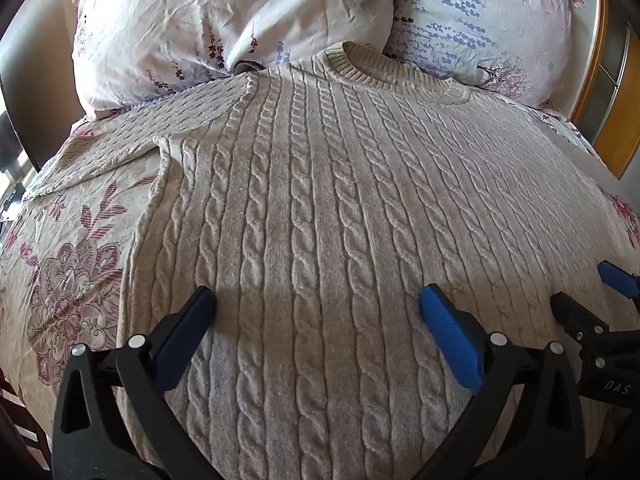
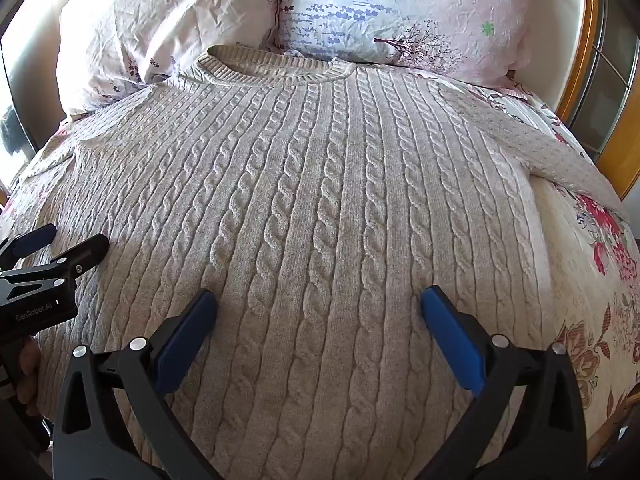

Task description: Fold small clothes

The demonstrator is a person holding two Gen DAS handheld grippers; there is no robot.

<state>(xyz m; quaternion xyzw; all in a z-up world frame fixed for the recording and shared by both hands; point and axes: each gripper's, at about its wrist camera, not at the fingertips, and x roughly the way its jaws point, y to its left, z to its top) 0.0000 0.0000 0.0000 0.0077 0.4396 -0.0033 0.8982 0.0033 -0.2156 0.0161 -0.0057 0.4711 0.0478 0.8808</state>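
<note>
A cream cable-knit sweater (image 1: 320, 208) lies flat and face up on the bed, neckline toward the pillows, sleeves spread to each side; it also fills the right wrist view (image 2: 320, 208). My left gripper (image 1: 318, 300) is open and empty, hovering over the sweater's lower left part. My right gripper (image 2: 320, 300) is open and empty over the lower right part. The right gripper shows at the right edge of the left wrist view (image 1: 592, 288), and the left gripper at the left edge of the right wrist view (image 2: 68, 240). Both look open.
The sweater rests on a floral bedsheet (image 1: 72, 272). Two floral pillows (image 1: 224, 20) (image 2: 392, 4) lie at the head of the bed, touching the collar. A wooden frame (image 2: 612, 128) stands at the far right.
</note>
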